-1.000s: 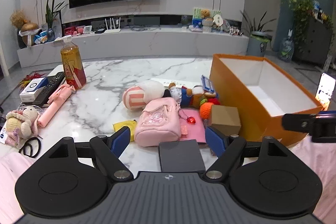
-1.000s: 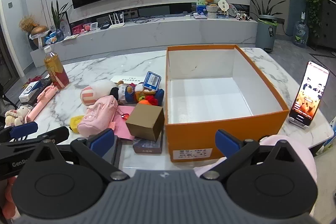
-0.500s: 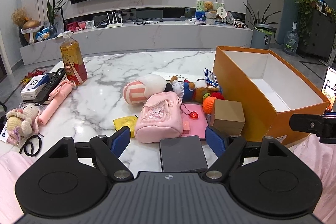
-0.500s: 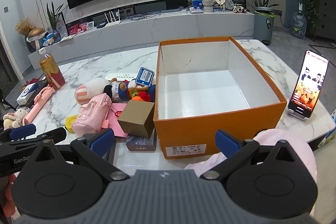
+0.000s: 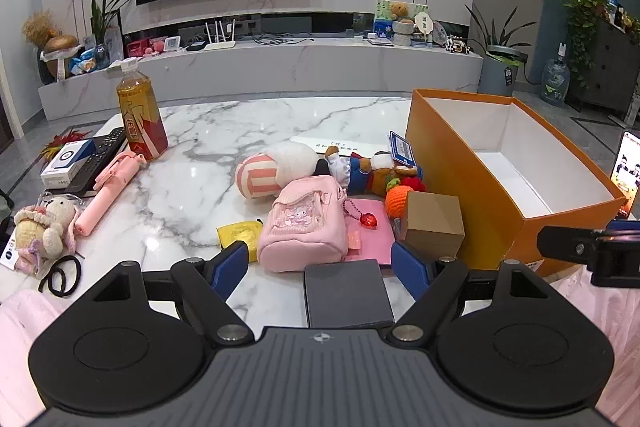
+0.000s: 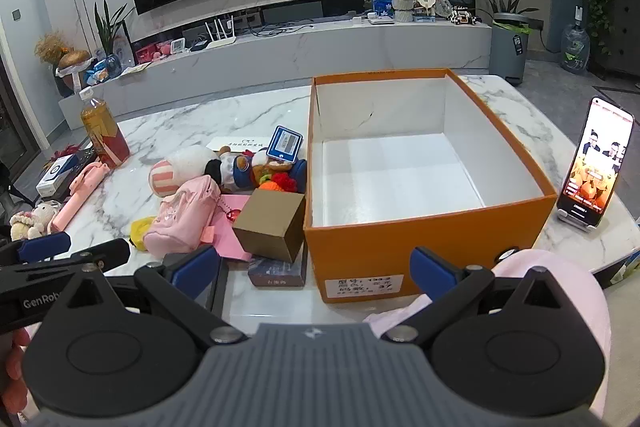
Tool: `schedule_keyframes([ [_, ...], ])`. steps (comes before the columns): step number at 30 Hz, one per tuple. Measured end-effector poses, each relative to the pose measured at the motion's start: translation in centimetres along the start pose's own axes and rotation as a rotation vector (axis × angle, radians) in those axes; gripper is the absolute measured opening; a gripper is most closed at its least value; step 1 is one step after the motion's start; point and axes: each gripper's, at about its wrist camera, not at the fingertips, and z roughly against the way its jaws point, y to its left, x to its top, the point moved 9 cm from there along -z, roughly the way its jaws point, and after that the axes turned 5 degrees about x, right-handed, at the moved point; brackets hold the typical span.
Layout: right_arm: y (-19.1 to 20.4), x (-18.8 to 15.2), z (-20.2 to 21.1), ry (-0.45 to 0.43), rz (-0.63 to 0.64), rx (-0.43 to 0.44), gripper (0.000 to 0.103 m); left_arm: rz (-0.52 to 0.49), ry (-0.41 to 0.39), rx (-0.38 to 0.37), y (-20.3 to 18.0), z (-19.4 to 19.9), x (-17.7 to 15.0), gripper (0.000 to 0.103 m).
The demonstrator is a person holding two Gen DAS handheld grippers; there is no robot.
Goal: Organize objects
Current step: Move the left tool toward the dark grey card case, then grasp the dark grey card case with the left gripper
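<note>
An open orange box [image 6: 432,239] stands empty on the right side of a marble table [image 5: 256,123], apparently set there as the bin for the jumble heaped just beside its left wall: a pink mini backpack [image 5: 306,227], a striped plush [image 5: 276,173], a stuffed doll in blue [image 5: 360,167], a crocheted orange toy [image 5: 396,201], a small brown carton [image 6: 272,223] and a dark flat case [image 5: 346,293] at the near edge. A tea bottle [image 5: 140,119], a pink selfie stick [image 5: 108,193] and a small plush bunny [image 5: 44,227] lie well apart on the left. The left gripper [image 5: 320,267] hangs low over the near edge, jaws spread wide and holding nothing, the backpack and case framed between its blue pads. The right gripper [image 6: 316,271] faces the box front, likewise released and touching nothing. A phone [image 6: 596,163] on a stand plays video right of the box.
</note>
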Motion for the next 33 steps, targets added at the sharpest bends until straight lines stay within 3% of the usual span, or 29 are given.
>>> schedule_keyframes([
  [21,2.5,-0.3,-1.9,0.05,0.038,0.04,0.1,0.048,0.043,-0.019,1.4,-0.9,-0.2,0.089],
  [23,2.9,-0.4,-2.2,0.059,0.042,0.052,0.089,0.042,0.054,-0.035,1.3,-1.1,-0.2,0.085],
  [27,3.8,-0.6,-3.4,0.094,0.053,0.094,0.074,0.021,0.087,-0.089,0.9,-1.9,-0.4,0.067],
  [29,4.5,-0.9,-4.2,0.114,0.063,0.121,0.06,0.011,0.116,-0.117,0.8,-2.6,-0.6,0.06],
  [33,5.8,-1.3,-6.0,0.158,0.079,0.165,0.048,0.041,0.179,-0.152,0.7,-4.3,-1.2,0.059],
])
